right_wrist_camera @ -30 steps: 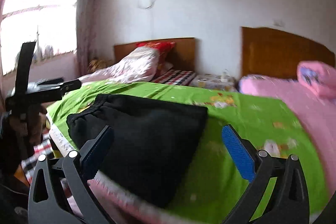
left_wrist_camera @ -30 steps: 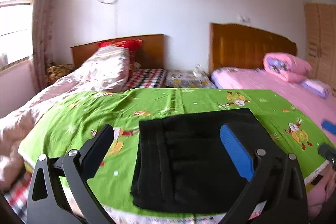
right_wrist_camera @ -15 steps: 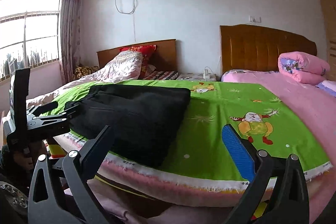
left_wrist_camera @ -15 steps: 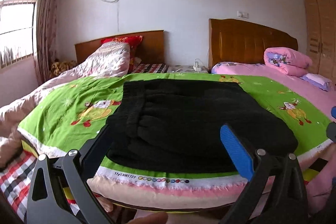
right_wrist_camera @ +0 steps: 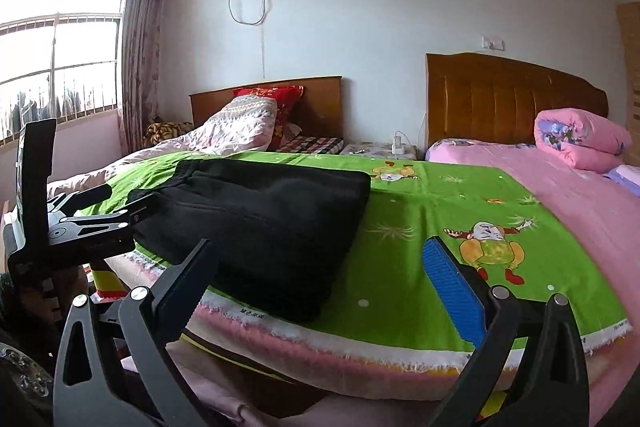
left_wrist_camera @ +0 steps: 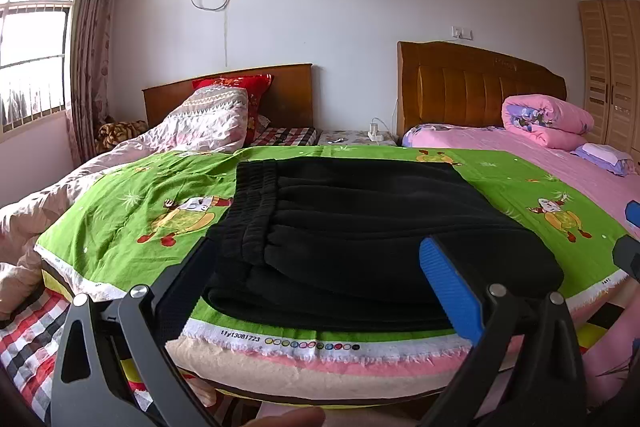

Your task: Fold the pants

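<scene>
Black pants [left_wrist_camera: 360,227] lie folded into a thick rectangle on the green cartoon sheet [left_wrist_camera: 132,211] near the bed's front edge, elastic waistband to the left. They also show in the right wrist view [right_wrist_camera: 264,227]. My left gripper [left_wrist_camera: 316,267] is open and empty, held in front of the bed edge just short of the pants. My right gripper [right_wrist_camera: 324,267] is open and empty, to the right of the pants and back from the edge. The left gripper's body [right_wrist_camera: 72,227] shows at the left of the right wrist view.
The green sheet's fringed edge [left_wrist_camera: 304,341] hangs over the bed front. A pink-white quilt [left_wrist_camera: 192,123] lies at the back left. A pink bed with a rolled pink quilt [left_wrist_camera: 548,119] stands on the right. A bedside table [left_wrist_camera: 356,139] sits between the headboards.
Both grippers have pulled back and dropped low, from above the pants to the level of the bed edge. The pants stay folded on the sheet. Both stay open.
</scene>
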`<action>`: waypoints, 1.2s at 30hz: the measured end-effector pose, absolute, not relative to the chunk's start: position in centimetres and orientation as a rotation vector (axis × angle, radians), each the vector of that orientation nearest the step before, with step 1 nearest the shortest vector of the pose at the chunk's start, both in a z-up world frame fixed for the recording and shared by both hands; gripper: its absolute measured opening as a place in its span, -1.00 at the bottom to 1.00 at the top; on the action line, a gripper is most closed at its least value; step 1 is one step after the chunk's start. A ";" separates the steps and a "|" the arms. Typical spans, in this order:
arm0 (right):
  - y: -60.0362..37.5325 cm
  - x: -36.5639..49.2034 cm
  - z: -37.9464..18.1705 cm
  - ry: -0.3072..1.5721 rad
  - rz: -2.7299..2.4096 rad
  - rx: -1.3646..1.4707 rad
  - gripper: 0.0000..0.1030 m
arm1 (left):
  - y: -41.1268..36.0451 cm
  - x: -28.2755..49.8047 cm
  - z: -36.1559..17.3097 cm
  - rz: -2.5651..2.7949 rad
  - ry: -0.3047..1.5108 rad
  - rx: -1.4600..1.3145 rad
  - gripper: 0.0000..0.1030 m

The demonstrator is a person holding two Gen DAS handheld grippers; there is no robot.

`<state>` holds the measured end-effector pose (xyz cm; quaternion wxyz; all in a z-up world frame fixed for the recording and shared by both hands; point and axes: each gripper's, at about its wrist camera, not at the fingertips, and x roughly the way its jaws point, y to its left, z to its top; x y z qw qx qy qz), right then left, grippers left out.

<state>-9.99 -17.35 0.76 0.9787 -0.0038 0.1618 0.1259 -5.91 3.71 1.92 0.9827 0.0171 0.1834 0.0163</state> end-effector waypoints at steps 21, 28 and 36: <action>-17.4 -9.9 0.8 0.324 0.254 -0.012 0.92 | 4.2 -5.9 2.1 0.038 0.360 0.025 0.97; -17.4 -9.9 0.8 0.325 0.254 -0.012 0.92 | 4.2 -5.9 2.1 0.039 0.361 0.023 0.97; -17.3 -9.9 0.7 0.323 0.253 -0.011 0.92 | 4.2 -5.9 2.2 0.039 0.361 0.022 0.97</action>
